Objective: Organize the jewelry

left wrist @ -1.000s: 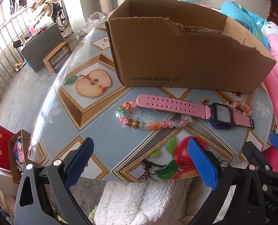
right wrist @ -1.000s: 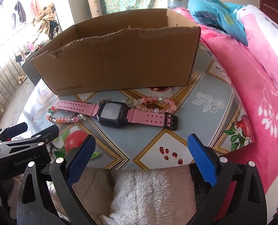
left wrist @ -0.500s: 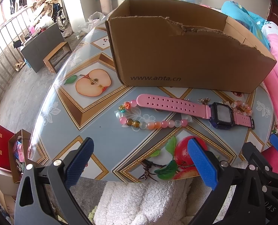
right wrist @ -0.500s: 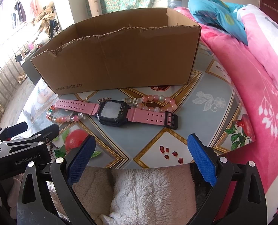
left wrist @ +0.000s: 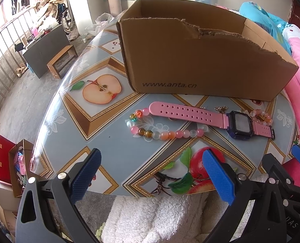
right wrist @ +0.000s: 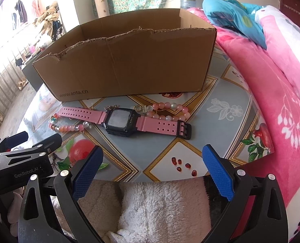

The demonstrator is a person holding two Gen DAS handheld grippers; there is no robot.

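A pink-strapped watch (left wrist: 239, 123) (right wrist: 121, 120) lies flat on the table in front of an open cardboard box (left wrist: 190, 60) (right wrist: 129, 64). A pink and amber bead bracelet (left wrist: 166, 134) (right wrist: 66, 127) lies under its left strap. A second pink bead bracelet (right wrist: 166, 111) (left wrist: 261, 115) lies behind its right strap. A thin chain (right wrist: 111, 107) shows behind the watch face. My left gripper (left wrist: 152, 174) is open and empty at the table's near edge. My right gripper (right wrist: 152, 172) is open and empty, also at the near edge.
The table (left wrist: 113, 141) has a glossy fruit-patterned top. A pink blanket (right wrist: 271, 85) lies along its right side. White fleece (right wrist: 162, 208) lies below the near edge. Floor clutter and bags (left wrist: 6, 162) lie far left.
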